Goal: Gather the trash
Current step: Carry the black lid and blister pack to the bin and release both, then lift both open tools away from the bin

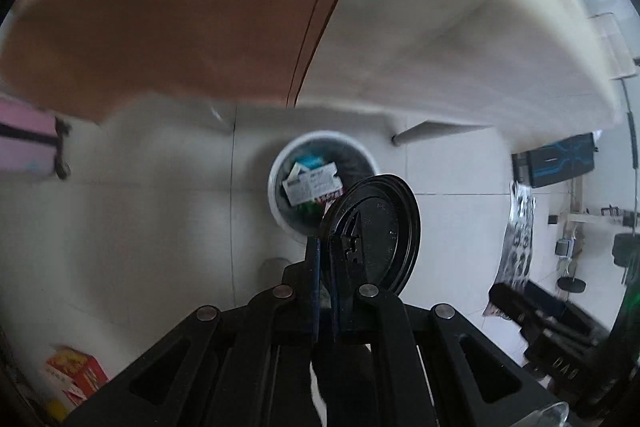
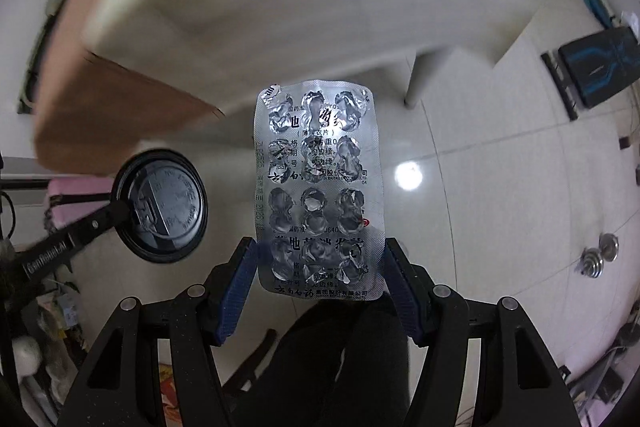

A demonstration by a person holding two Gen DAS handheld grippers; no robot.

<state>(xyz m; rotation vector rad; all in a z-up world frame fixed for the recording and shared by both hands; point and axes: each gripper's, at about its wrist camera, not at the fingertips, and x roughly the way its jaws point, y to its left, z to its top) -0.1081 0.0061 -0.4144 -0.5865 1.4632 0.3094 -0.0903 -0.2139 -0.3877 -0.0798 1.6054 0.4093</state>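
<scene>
Black plastic cup lid (image 1: 374,233), round and ridged, is clamped on edge by the left gripper (image 1: 326,251), jaws together on its rim, above the round white waste bin (image 1: 276,171) on the floor; the bin holds printed cartons and wrappers; a thin grip could let the lid slip and miss; the right gripper (image 2: 320,263) pinches a spent silver foil blister sheet (image 2: 318,187), which may buckle.

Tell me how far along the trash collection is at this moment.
Done: the white bin on the floor already holds cartons and wrappers. In hand: the left gripper pinches a black cup lid above the bin; the right gripper clamps an emptied blister pack by its edges. Left: dropping both in.
</scene>
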